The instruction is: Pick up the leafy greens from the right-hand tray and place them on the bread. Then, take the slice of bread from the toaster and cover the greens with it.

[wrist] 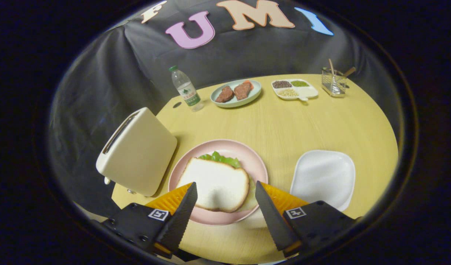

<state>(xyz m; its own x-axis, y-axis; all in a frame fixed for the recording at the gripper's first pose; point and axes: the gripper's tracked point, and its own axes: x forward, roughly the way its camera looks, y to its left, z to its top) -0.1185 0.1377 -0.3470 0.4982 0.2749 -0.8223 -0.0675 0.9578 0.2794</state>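
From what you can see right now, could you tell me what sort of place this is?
Probably a staged kitchen table in a recording booth: a cream toaster, a pink plate with a white bread slice over leafy greens, and black cloth backdrop. The open gripper hovers at the bread.

The gripper (225, 189) is hovering above the near edge of the pink plate (247, 156), its jaws standing wide apart and gripping nothing. The left finger (181, 217) is sitting over the plate's near-left rim, the right finger (271, 217) over its near-right rim, both tips angling forward toward the plate's middle.
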